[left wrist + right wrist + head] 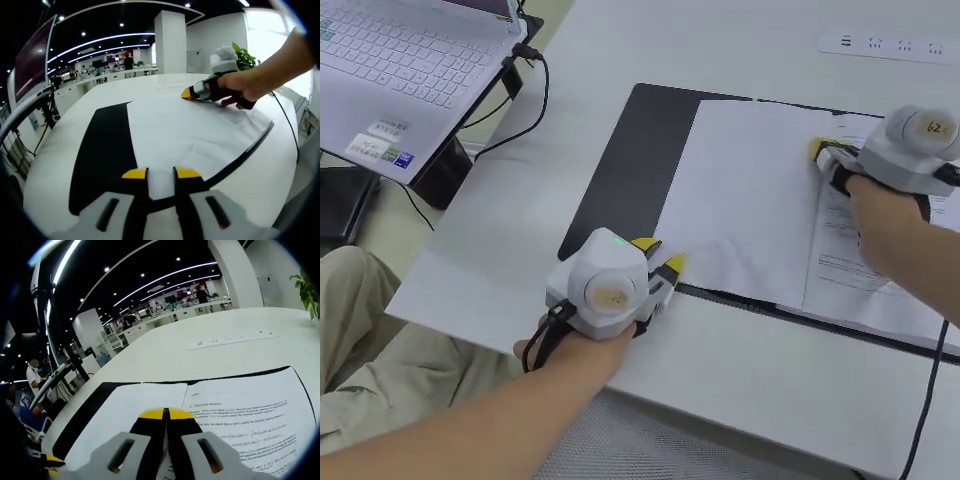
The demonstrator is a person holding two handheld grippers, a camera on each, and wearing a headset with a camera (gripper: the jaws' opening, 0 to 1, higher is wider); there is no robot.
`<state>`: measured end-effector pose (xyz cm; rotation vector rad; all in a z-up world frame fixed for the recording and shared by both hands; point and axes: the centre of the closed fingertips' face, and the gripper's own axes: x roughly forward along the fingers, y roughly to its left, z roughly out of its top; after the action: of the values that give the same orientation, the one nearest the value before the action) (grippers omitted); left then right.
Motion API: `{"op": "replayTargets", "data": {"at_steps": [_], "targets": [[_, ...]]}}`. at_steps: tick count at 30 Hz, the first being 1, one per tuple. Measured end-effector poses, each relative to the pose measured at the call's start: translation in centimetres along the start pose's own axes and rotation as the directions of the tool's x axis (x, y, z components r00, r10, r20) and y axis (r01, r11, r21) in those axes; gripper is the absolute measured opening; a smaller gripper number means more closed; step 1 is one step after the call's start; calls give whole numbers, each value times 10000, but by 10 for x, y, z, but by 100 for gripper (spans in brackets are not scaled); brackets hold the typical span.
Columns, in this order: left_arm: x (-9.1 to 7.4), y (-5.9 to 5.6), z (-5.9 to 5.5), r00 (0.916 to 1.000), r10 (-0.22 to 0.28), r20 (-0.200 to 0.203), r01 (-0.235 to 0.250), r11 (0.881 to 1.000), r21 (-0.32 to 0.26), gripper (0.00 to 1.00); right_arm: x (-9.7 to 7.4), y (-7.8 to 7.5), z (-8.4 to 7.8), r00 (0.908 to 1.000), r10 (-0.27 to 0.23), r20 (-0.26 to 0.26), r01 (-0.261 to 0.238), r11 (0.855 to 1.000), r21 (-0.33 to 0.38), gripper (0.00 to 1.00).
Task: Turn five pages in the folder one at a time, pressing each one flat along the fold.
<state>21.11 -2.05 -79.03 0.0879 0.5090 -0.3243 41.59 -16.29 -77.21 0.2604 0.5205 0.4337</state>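
The folder lies open on the table, one blank page turned over onto its left side. The right gripper, jaws closed together, sits at the top of the fold. The left gripper, jaws slightly apart, rests at the page's lower edge. I judge this a pressing step. How many turns are done, I cannot tell. An arm covers part of the printed page.
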Motion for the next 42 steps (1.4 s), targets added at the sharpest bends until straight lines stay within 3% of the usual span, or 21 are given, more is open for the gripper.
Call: {"op": "replayTargets", "data": {"at_steps": [19, 40, 42], "targets": [[-1, 0, 0, 10000, -7, 89, 7, 10000, -26, 18, 42, -25, 20, 9998, -176, 12, 176, 9975, -685, 0], [-1, 0, 0, 9999, -3, 100, 4, 10000, -66, 18, 27, -17, 11, 10000, 51, -59, -54, 9991, -432, 0], [-1, 0, 0, 9999, -2, 113, 2, 10000, -76, 18, 16, -9, 8, 10000, 70, -65, -73, 9991, -427, 0]]}}
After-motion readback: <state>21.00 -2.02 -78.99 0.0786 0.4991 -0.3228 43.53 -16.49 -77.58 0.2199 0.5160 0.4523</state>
